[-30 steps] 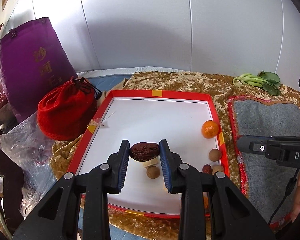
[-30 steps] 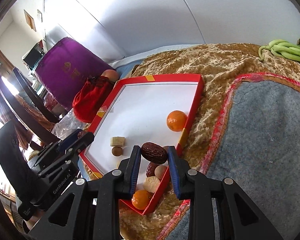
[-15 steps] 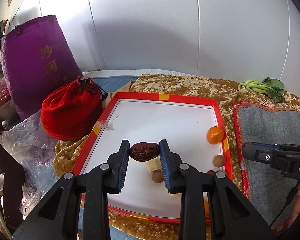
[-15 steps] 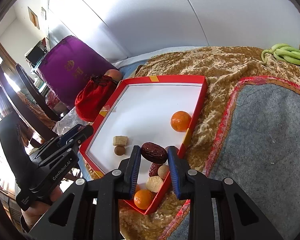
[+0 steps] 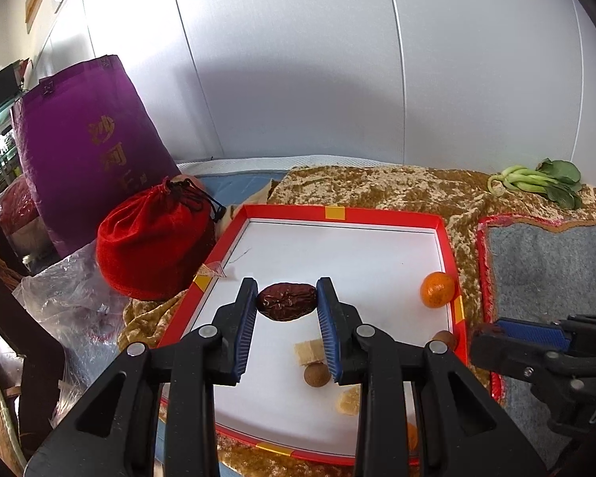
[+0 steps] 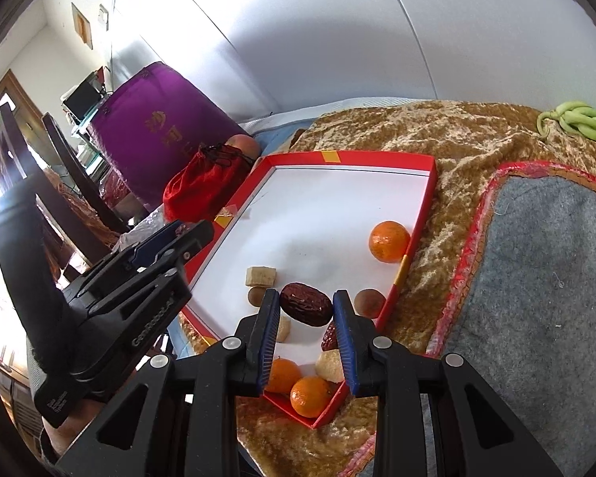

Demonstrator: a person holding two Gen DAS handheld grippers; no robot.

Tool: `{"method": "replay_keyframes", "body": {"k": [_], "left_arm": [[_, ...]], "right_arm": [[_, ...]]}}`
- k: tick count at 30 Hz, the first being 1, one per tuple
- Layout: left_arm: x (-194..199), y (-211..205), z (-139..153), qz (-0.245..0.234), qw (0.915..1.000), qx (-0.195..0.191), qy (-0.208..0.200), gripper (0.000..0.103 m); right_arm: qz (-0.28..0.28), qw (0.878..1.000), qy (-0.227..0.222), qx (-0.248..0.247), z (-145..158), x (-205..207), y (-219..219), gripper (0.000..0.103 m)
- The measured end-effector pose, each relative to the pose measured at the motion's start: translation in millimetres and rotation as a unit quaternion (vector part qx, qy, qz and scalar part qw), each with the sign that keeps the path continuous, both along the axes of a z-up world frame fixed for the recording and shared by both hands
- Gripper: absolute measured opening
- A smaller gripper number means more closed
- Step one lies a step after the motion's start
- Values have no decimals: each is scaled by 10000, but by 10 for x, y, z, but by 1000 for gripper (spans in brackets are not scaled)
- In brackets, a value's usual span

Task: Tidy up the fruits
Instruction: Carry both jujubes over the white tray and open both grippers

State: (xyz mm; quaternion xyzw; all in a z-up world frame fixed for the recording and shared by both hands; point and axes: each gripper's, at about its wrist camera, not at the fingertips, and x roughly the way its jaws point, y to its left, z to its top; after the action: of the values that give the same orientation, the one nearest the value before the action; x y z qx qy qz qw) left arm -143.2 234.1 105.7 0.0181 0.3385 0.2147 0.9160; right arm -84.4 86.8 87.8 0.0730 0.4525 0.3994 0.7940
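Two tongs: each grips one red date, both held above the tray.
Left tongs [image 5: 286, 303]: clenched on a date [image 5: 286, 301], lifted over the tray's left-middle.
Right tongs [image 6: 306, 310]: clenched on a second date [image 6: 306, 309], held over the tray's near right part.
Tray [image 5: 339, 213]: red-rimmed, white floor, lying on a gold cloth [image 5: 377, 187]; whether a bench is under the cloth cannot be told.
Tray contents: one orange [image 6: 389, 241] alone by the right rim; a tan block [image 6: 261, 276] touching a brown ball [image 6: 257, 297]; another brown ball [image 6: 369, 303] near the right rim; a third date [image 6: 329, 338], a pale lump [image 6: 329, 365] and two oranges [image 6: 309, 396] crowded in the near corner.
Progress: early, by my reading; no sorted groups show yet, kinds lie mixed, and most of the white floor is bare.
Left to do: likely set the two held dates down together, then gather oranges, balls and pale pieces by kind.
Other containers: a red pouch [image 5: 155, 242] drawn shut and a purple bag [image 5: 87, 147] beside the tray; contents hidden.
Outside tray: greens [image 5: 536, 181] at the far right, a grey mat [image 5: 552, 262] beside the tray.
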Motion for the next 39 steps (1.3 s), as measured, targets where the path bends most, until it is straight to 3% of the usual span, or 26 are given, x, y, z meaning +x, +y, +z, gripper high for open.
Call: {"method": "replay_keyframes", "body": {"k": [9, 19, 23, 30, 39], "left_arm": [[66, 27, -26, 172, 9998, 111, 7, 28], [9, 28, 77, 299, 9981, 496, -214, 28], [63, -13, -24, 156, 9987, 491, 56, 28], [170, -108, -328, -124, 9970, 128, 752, 28], [192, -33, -422, -11, 9950, -154, 983, 28]], "right_arm": [[-45, 10000, -39, -22, 7, 6, -33, 28], [74, 9996, -59, -249, -114, -54, 89, 28], [174, 9992, -62, -350, -170, -90, 170, 28], [252, 9973, 154, -670, -395, -114, 269, 28], [240, 9967, 133, -763, -444, -121, 270, 28]]}}
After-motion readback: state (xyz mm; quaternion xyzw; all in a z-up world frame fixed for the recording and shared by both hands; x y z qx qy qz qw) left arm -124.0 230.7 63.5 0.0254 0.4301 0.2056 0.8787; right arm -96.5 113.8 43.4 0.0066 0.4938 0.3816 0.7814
